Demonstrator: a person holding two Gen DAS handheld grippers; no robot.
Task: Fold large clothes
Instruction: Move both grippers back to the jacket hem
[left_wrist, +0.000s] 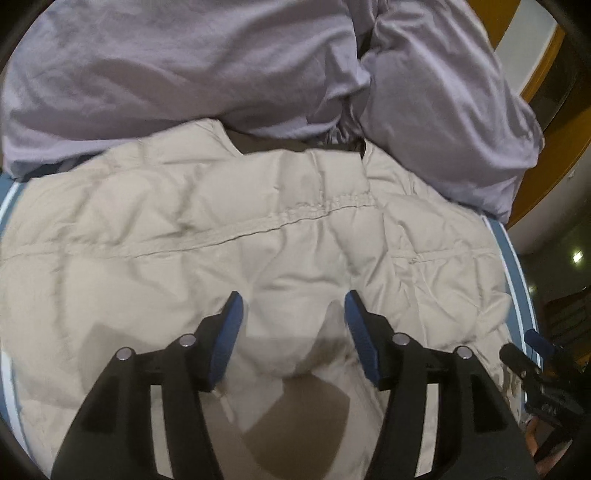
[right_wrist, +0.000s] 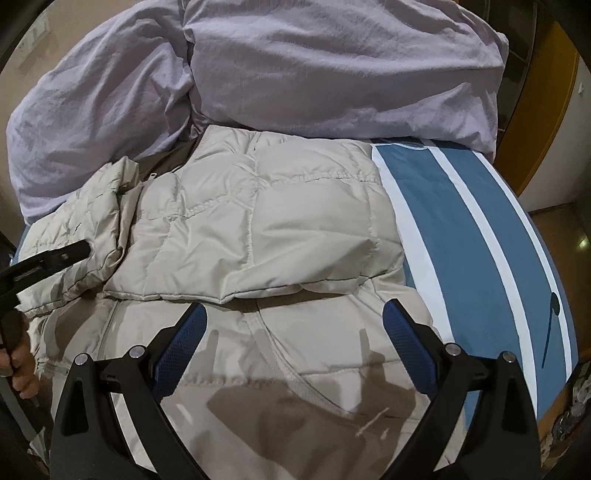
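A beige quilted puffer jacket (left_wrist: 207, 236) lies spread on the bed. In the right wrist view the jacket (right_wrist: 266, 221) has one side folded over the body, its folded edge running just ahead of the fingers, and a crumpled sleeve at the left. My left gripper (left_wrist: 293, 306) is open and empty, hovering low over the jacket. My right gripper (right_wrist: 295, 314) is open and empty above the jacket's lower part. The left gripper also shows at the left edge of the right wrist view (right_wrist: 48, 258), and the right gripper at the right edge of the left wrist view (left_wrist: 532, 362).
A rumpled lavender duvet (right_wrist: 314, 74) is heaped at the far side of the bed, touching the jacket's far edge. The blue sheet with white stripes (right_wrist: 476, 229) is bare to the right. A wooden door frame (left_wrist: 543, 85) stands beyond the bed.
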